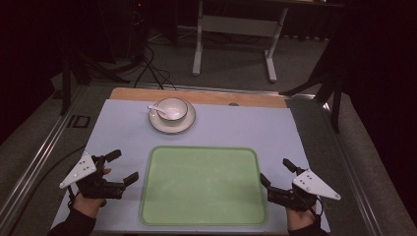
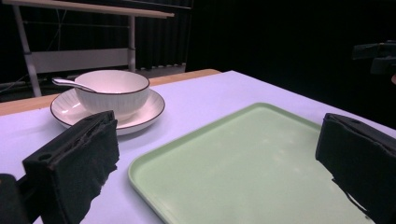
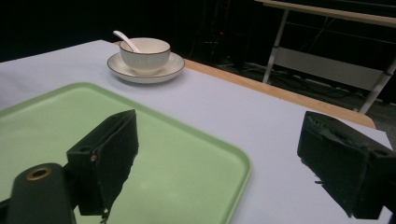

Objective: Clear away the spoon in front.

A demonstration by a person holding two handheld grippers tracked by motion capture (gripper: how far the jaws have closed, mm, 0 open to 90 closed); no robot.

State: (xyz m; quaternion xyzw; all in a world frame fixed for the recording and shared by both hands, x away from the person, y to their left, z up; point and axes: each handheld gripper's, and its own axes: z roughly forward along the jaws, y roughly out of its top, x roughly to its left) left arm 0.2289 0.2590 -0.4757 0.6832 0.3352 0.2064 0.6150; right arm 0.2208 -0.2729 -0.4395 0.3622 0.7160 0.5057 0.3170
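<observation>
A pale green tray (image 1: 204,186) (image 2: 243,168) (image 3: 56,121) lies bare at the near middle of the table. Behind it a white bowl (image 1: 171,109) (image 2: 112,91) (image 3: 144,52) sits on a white saucer (image 1: 172,123) (image 2: 65,109) (image 3: 166,67), with a white spoon (image 1: 160,110) (image 2: 67,84) (image 3: 125,39) resting in the bowl. My left gripper (image 1: 123,167) (image 2: 215,163) is open, left of the tray, with nothing between its jaws. My right gripper (image 1: 276,171) (image 3: 219,163) is open at the tray's right edge, also holding nothing.
A light blue mat (image 1: 231,125) covers the tabletop, with a wooden strip (image 1: 196,96) at the far edge. A white table frame (image 1: 236,29) stands on the floor beyond, with cables (image 1: 152,69) beside it.
</observation>
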